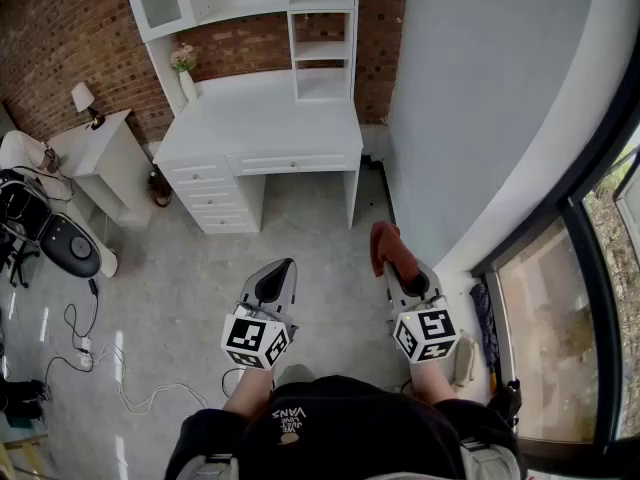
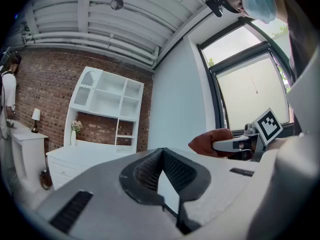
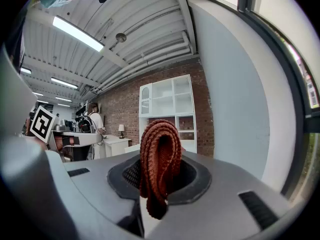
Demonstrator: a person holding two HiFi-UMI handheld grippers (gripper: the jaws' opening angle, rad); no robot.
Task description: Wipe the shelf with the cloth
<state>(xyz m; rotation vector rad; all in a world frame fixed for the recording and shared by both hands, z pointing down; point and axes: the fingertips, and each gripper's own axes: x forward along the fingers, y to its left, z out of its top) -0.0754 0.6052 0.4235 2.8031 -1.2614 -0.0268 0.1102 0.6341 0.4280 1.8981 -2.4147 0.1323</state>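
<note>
Shelf unit (image 1: 322, 52): it sits on the white desk (image 1: 265, 123) against the brick wall, across the open floor (image 1: 200, 288) and well away from you. No wiping can start from here; your first job looks to be walking over.
Desk top: it looks nearly bare, with only a small vase of flowers (image 1: 186, 73) at its left end. That vase could get knocked if a wiping stroke runs that far.
Your stance: you face the desk with both forearms held out low in front of your body. The grippers are side by side, apart from each other, and point forward toward the shelf.
Right gripper (image 1: 400, 273): its jaws are clamped on the cloth, so this is likely your wiping hand. It is raised level, a carrying pose and not a working one.
Left gripper (image 1: 283, 265): its jaws are closed tip to tip with nothing between them. It seems to be along for balance, and is free to steady or move something if needed.
Cloth (image 3: 160, 154): rust-red and folded over on itself, it is pinched low in the fold so a thick loop stands up above the pads. That bunched loop gives you a padded face to press on the boards, though the fold may slip under hard rubbing.
</note>
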